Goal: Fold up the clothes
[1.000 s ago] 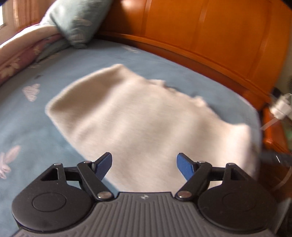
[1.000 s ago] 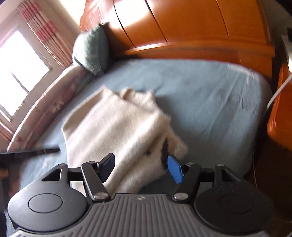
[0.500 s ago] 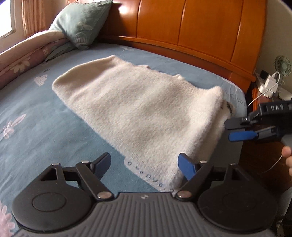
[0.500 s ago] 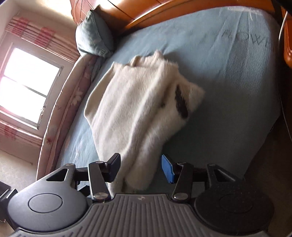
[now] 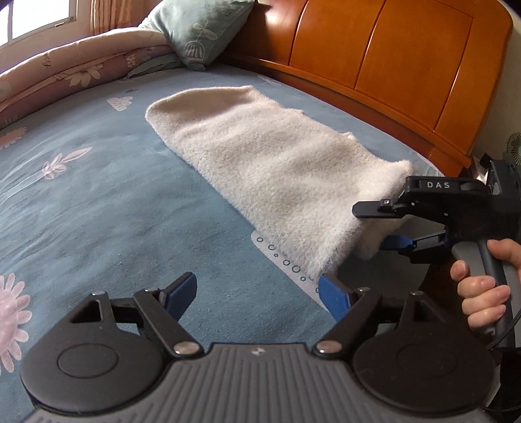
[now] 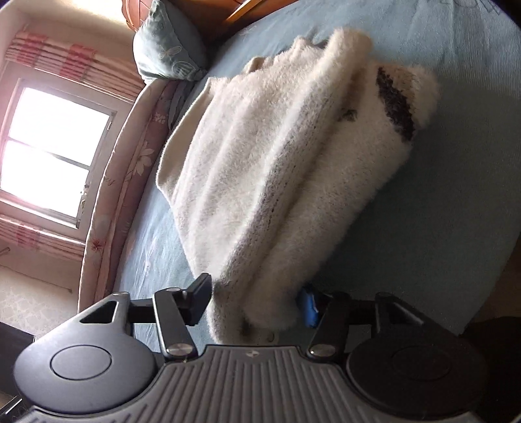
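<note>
Across the blue flower-print bed sheet (image 5: 97,201) lay the folded cream fluffy knit sweater (image 5: 276,169), its near corner at the bed edge. Right gripper (image 6: 257,302) had been closing, jaws straddling that corner, not yet clamped; risk: pinching one layer, unravelling the fold. Left gripper (image 5: 257,293) jaws stood apart, empty, possibly snagging the white eyelet trim (image 5: 286,260).

Sweater (image 5: 276,169) on the bed (image 5: 114,201), pillow (image 5: 198,29) behind it against the headboard (image 5: 374,52), quilt (image 5: 75,68) along the left edge
</note>
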Tool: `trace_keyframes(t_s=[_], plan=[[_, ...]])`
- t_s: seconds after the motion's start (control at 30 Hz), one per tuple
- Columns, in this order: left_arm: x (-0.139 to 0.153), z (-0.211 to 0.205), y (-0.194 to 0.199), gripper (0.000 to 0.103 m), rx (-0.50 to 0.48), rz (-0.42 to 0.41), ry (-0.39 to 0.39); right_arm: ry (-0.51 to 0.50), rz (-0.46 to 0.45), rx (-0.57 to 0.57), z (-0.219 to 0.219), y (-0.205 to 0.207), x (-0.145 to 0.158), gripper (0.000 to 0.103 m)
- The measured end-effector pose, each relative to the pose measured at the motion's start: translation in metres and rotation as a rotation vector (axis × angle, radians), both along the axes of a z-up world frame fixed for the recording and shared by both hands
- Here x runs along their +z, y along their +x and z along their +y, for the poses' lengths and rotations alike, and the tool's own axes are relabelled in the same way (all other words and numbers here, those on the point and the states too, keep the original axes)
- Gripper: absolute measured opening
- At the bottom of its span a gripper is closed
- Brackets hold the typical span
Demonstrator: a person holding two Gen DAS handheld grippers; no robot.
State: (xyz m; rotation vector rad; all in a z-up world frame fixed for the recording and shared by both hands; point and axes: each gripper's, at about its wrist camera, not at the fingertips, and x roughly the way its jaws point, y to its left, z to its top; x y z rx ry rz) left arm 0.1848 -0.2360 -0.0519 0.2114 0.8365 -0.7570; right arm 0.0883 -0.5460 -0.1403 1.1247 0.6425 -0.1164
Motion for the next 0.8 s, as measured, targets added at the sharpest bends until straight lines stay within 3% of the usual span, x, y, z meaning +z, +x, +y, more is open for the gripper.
trace_keyframes(t_s=[0.07,0.17,0.27,0.4,0.53,0.67,0.73,0.8], plan=[[0.000,0.001,0.001,0.084,0.006,0.010,-0.017,-0.021,-0.010,0.015,0.001,-0.001,0.006,0.057],[-0.001,-0.003,0.001,0.084,-0.002,0.035,-0.034,-0.050,0.057,0.023,0.000,-0.006,0.002,0.059],[0.000,-0.014,-0.005,0.084,-0.059,0.016,-0.029,-0.097,0.078,-0.005,-0.009,-0.027,0.008,0.059],[0.002,-0.045,-0.011,0.084,-0.211,-0.028,-0.027,-0.204,-0.013,-0.079,-0.033,-0.046,0.038,0.059],[0.002,-0.091,-0.020,0.084,-0.425,-0.117,-0.028,-0.257,-0.129,-0.055,-0.049,-0.029,0.058,0.063],[-0.009,-0.129,-0.025,0.084,-0.568,-0.140,-0.027,-0.244,-0.187,-0.003,-0.059,-0.003,0.049,0.065],[-0.016,-0.147,-0.027,0.084,-0.632,-0.142,-0.024,-0.219,-0.181,0.031,-0.066,0.008,0.038,0.065],[-0.030,-0.155,-0.024,0.084,-0.641,-0.092,-0.012,-0.227,-0.129,0.000,-0.074,0.009,0.025,0.064]])
